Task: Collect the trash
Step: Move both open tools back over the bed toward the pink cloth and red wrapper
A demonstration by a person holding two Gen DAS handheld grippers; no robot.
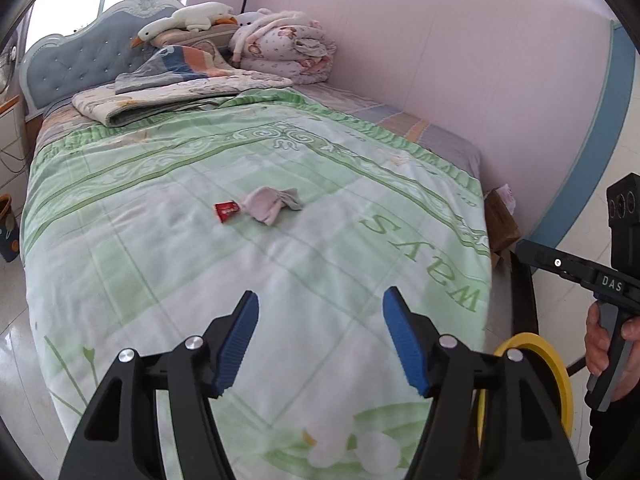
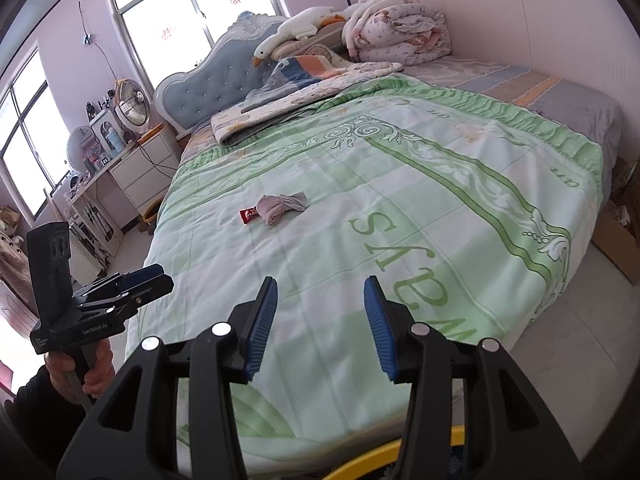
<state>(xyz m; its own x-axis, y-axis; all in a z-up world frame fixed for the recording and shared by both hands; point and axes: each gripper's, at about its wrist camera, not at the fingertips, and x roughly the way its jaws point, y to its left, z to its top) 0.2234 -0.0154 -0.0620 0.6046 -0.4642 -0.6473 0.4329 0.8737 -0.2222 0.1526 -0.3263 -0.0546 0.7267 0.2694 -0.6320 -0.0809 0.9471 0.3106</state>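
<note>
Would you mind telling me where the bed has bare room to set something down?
The green quilt lies bare from the foot of the bed up to the red wrapper and crumpled cloth, and on both sides of them. The head end is crowded: folded blanket, bundled quilt, plush goose.

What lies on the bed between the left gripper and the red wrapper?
Nothing: in the left wrist view only bare green quilt stretches from the open left gripper to the red wrapper. The crumpled pink-grey cloth lies beside the wrapper, not between.
</note>
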